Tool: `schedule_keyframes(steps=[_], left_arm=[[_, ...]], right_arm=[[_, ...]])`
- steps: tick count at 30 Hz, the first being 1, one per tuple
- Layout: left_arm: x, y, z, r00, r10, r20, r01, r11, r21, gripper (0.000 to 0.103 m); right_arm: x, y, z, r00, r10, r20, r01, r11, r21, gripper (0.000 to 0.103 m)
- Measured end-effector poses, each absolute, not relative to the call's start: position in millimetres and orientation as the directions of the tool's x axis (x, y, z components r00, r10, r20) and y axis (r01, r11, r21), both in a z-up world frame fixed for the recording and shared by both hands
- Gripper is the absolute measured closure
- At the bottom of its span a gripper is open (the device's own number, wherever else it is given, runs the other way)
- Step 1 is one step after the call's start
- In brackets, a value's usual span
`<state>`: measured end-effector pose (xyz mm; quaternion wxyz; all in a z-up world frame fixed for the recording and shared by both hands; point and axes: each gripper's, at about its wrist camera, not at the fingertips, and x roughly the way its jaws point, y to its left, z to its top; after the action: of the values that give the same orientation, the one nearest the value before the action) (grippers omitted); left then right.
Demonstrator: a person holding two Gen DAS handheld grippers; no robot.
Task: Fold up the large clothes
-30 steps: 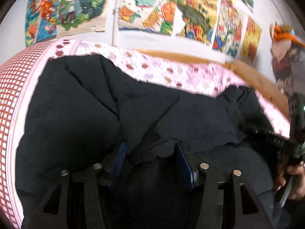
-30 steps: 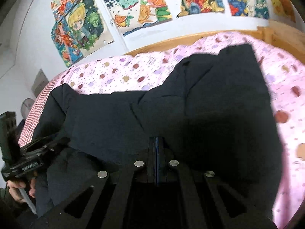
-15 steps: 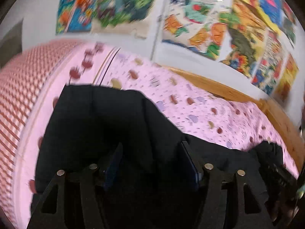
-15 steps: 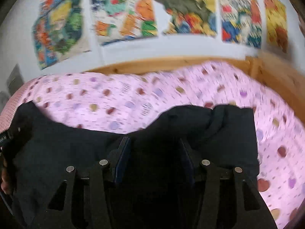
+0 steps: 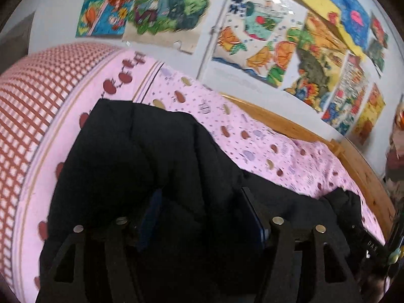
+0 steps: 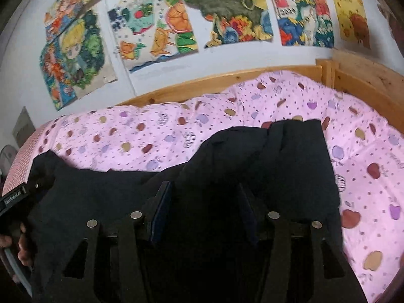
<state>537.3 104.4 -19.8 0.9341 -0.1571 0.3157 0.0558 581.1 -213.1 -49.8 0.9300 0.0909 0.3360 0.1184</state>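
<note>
A large black garment [image 5: 156,166] is found spread over the pink patterned bedspread [image 5: 265,146], filling the lower centre and lower left of the left wrist view; in the right wrist view the same garment [image 6: 252,166] occupies the lower centre, with one squared-off end reaching toward the middle right. It is judged to be a padded coat, though its dark surface hides most seams and edges.

The left gripper [image 5: 202,217] is seen with jaws parted and opening further; dark cloth lies beneath and between them, but no pinch on it is visible. The right gripper [image 6: 204,209] is likewise spread apart, released, with cloth below and nothing clamped.

Risks, as judged: the fold may slump or spring back, since padded fabric is bulky and neither tool restrains it. A fresh grasp may catch several layers at once, because the layers cannot be told apart in the dark mass. The bedspread may be nipped together with the coat where the two meet.

Surroundings: a wooden bed frame [image 6: 227,80] is noted along the far side, and colourful posters [image 6: 156,25] on the wall above. A red checked cover [image 5: 32,106] lies at the left of the left wrist view. Nothing is seen lying on the garment; the opposite tool, at each frame's lower edge, is the only nearby obstruction.
</note>
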Motion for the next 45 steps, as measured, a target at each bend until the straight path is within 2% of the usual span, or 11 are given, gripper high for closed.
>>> schedule_keyframes(steps=[8,13,20,26,35,45], left_arm=[[489,82,14,0.814,-0.043,-0.579,-0.108,0.968,-0.224,0.017],[456,74,39,0.834,-0.015,-0.552,-0.101,0.979,-0.179,0.007],[402,69,81,0.862,-0.011,-0.506,-0.096,0.978,-0.186,0.004],[349,53,104,0.877,-0.008,-0.480,-0.058,0.991,-0.124,0.003],[269,36,140,0.884,-0.035,-0.467,-0.020,0.994,-0.112,0.002],[182,22,161,0.885,-0.038,-0.464,0.022,0.999,-0.042,0.001]], right_arm=[[536,-209,-7,0.751,0.307,-0.585,-0.248,0.952,0.180,0.033],[503,-219,24,0.777,0.302,-0.552,-0.248,0.953,0.173,0.026],[450,-228,62,0.794,0.313,-0.522,-0.269,0.950,0.160,0.022],[387,-229,97,0.805,0.329,-0.494,-0.299,0.944,0.141,0.021],[299,-227,137,0.825,0.328,-0.461,-0.324,0.942,0.090,0.018],[207,-224,154,0.792,0.353,-0.498,-0.393,0.919,0.026,0.017]])
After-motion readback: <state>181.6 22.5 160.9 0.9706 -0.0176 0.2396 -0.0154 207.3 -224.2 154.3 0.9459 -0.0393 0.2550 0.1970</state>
